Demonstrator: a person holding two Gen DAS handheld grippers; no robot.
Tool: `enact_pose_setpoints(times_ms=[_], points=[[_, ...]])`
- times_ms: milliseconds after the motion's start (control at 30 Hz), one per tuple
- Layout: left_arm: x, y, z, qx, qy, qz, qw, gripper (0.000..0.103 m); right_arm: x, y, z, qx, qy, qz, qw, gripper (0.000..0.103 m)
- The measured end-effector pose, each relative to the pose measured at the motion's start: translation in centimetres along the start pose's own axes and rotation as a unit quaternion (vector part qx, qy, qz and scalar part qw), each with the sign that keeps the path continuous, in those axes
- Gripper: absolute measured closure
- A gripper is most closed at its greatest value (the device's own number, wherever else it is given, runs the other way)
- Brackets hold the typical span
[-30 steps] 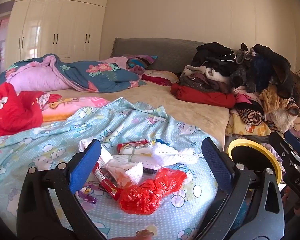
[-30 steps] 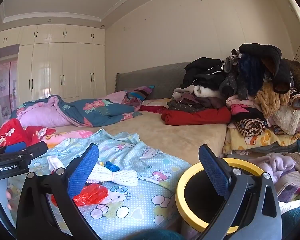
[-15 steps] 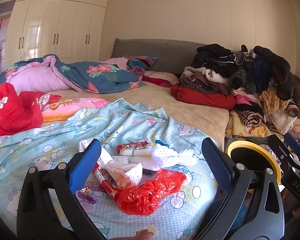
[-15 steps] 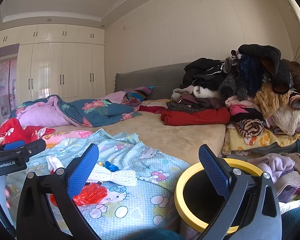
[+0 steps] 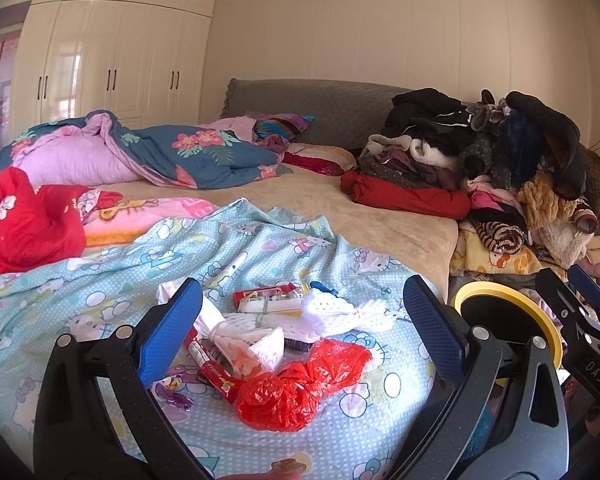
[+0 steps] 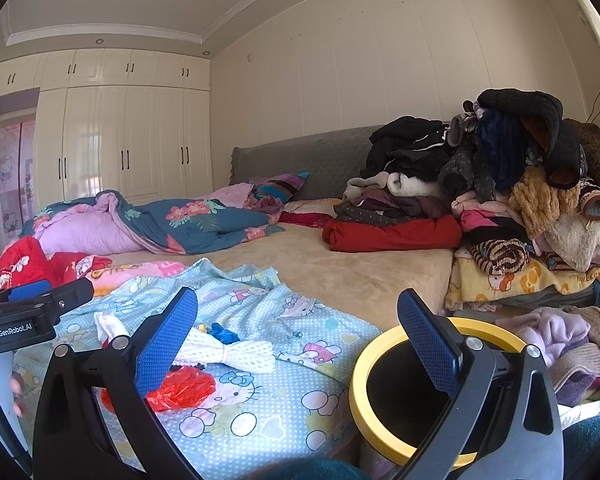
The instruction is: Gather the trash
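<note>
Trash lies clustered on the near blue sheet (image 5: 100,276): red plastic bag (image 5: 300,384), white netting (image 5: 340,314), wrappers (image 5: 268,298). Left gripper (image 5: 302,324) is spread and empty, framing the cluster for a pick. Right gripper (image 6: 298,344) is likewise spread, nearest the yellow-rimmed bin (image 6: 364,384), right of the bed.

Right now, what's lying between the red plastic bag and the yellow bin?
Only bare blue cartoon sheet separates the red plastic bag from the yellow bin; the right wrist view shows it best.
</note>
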State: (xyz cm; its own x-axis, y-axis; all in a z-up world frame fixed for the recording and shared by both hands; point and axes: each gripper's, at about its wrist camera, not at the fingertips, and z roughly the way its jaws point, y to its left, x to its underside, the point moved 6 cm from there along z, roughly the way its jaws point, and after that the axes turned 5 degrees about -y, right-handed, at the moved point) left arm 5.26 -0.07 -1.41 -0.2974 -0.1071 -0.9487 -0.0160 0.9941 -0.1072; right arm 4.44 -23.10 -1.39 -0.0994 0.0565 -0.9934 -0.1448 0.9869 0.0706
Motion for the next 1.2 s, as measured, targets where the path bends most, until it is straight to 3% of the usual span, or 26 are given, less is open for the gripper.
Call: enact_pose_setpoints(times_ms=[767,1200], points=[[-0.4,0.2,-0.1,-0.001,-0.001,-0.002,1.0000,0.011,0.2,0.4,0.3,-0.002,0.004,-0.001,1.000,0.006],[-1.3,3.0,0.3,-0.034,-0.014,-0.019,0.9991,0.011,0.1,3.6,1.7,-0.064,0.028,-0.020,0.997,0.006]])
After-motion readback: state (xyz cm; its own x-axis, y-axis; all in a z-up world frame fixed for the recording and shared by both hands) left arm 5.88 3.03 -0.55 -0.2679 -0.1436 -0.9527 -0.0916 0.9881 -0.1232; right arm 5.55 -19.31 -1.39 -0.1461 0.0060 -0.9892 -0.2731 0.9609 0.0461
